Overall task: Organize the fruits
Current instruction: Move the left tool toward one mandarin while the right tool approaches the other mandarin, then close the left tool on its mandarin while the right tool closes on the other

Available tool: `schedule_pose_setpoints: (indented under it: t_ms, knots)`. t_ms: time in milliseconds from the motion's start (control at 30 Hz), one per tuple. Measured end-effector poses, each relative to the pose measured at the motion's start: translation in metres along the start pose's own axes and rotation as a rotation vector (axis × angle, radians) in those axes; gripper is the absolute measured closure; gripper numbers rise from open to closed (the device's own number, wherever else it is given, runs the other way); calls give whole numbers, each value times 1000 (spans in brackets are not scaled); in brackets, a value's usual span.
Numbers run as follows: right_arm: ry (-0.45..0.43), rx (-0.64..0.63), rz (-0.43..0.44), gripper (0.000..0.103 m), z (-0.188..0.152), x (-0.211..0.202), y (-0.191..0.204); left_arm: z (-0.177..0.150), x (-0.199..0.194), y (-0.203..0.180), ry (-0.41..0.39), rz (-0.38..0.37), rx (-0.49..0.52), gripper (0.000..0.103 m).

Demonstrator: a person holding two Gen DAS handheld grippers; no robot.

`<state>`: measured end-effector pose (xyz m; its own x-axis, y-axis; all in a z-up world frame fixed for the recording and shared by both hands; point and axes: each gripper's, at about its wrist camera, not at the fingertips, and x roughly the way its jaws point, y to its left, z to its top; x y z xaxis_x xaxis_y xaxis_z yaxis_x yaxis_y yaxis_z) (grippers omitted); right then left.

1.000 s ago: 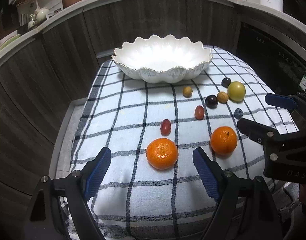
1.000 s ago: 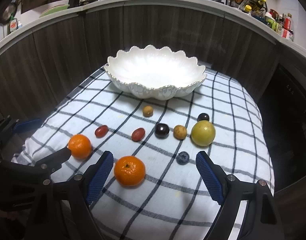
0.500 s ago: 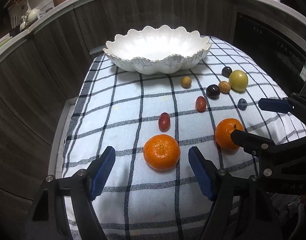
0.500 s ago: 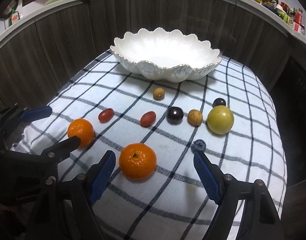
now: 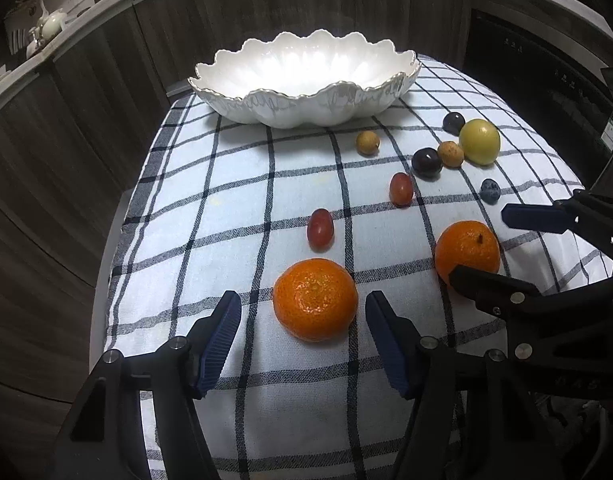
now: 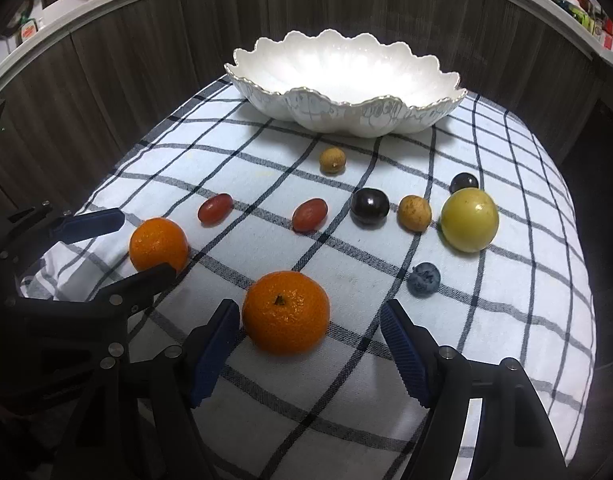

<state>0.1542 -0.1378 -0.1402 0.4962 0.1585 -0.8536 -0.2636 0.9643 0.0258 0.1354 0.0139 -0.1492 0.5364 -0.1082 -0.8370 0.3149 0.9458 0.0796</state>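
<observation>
Two mandarins lie on the checked cloth (image 5: 242,208) near its front edge. The left mandarin (image 5: 315,299) sits between the blue pads of my left gripper (image 5: 302,300). Its jaws are closing, with a gap on both sides of the fruit. The right mandarin (image 6: 285,312), stem up, sits between the pads of my right gripper (image 6: 309,308). Those jaws are closing too; the left pad is nearly at the peel, the right pad well clear. A white scalloped bowl (image 5: 306,96) stands empty at the back of the cloth.
Small fruits lie between the mandarins and the bowl: two red grapes (image 6: 309,214), a dark plum (image 6: 369,205), two brown longans (image 6: 414,213), a yellow-green fruit (image 6: 469,219), a blueberry (image 6: 423,278). Dark wood cabinets ring the cloth. The grippers stand side by side, close together.
Both grippers have sunk toward the cloth and come closer to their mandarins. The gap between each pair of jaws has narrowed. No fruit has moved.
</observation>
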Motion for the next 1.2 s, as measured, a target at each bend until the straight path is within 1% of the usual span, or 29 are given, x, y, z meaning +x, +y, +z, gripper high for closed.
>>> schedule_pose_setpoints:
  t_ms: [267,400,500,700,933,1200]
  knots:
    - [9,-6,33,42,1,6,2,2,8,-1,24,-11,-6,46]
    - [13,-9,50,45,2,9,3,1,12,-2,38,-20,-9,53]
    - [32,-10,72,54,2,14,4,1,12,-3,37,-20,-8,57]
    - [22,-5,80,55,2,12,4,0,11,-3,33,-21,-18,59]
    - [1,-6,73,55,3,3,2,0,4,-4,19,-8,-24,60]
    - [-28,1,59,55,6,-10,-2,4,-10,-5,-20,9,-23,60]
